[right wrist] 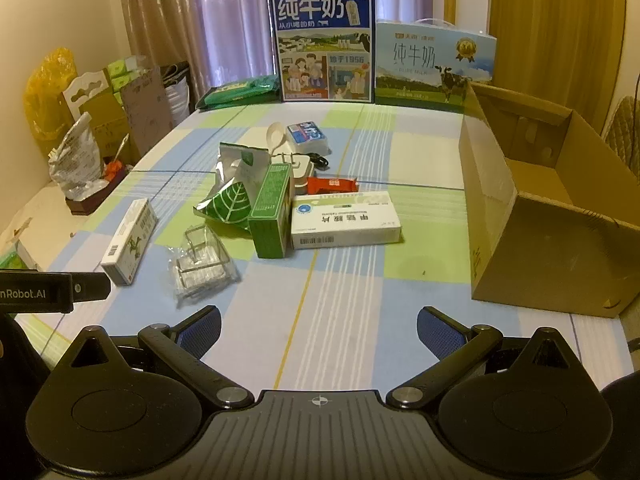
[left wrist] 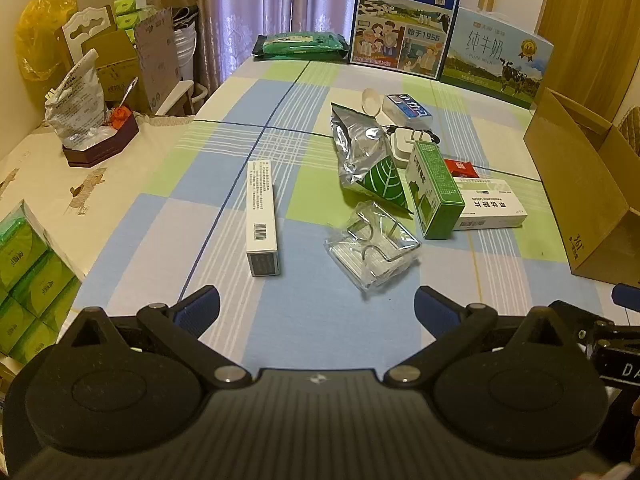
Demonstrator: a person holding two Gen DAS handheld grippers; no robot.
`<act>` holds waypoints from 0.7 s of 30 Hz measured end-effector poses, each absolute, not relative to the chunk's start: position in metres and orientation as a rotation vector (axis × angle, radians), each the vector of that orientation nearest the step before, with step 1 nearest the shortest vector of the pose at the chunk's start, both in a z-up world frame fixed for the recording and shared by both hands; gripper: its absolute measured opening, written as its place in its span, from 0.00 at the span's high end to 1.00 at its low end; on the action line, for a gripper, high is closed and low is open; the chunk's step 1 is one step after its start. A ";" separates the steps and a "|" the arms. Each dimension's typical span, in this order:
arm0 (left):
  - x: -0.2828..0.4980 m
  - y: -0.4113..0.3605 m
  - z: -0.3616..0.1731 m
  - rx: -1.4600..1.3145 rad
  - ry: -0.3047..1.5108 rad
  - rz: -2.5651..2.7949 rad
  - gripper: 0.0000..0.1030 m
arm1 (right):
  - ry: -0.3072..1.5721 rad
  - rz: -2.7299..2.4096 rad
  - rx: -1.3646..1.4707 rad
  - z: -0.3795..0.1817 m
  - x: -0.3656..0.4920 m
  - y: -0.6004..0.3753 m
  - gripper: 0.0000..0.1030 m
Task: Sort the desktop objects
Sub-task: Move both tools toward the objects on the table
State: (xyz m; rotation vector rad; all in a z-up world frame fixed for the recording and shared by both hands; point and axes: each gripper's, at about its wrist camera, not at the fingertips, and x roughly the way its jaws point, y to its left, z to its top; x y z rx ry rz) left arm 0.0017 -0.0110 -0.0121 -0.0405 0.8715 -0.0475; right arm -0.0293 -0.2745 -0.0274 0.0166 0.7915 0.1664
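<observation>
Both left tongs (left wrist: 316, 308) and right tongs (right wrist: 319, 330) hover spread and empty over the checked bench (right wrist: 340, 292). Mid-bench lies a clutter of boxes (right wrist: 344, 220) and packets. Behind stand milk cartons (right wrist: 325, 46) reading "纯牛奶", "1956" and "PURE MILK".

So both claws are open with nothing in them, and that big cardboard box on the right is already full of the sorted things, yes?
Not quite. Both the left claw and right claw are open and hold nothing, but the cardboard box looks empty in the right wrist view; the items still lie on the table.
</observation>
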 end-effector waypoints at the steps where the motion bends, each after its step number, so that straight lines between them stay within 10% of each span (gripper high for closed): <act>1: 0.002 -0.011 -0.012 -0.041 0.872 -0.048 0.01 | 0.792 0.166 0.016 -0.028 -0.029 -0.275 0.02; 21: 0.005 -0.010 -0.015 -0.042 0.878 -0.043 0.01 | 0.806 0.164 0.012 -0.032 -0.028 -0.274 0.02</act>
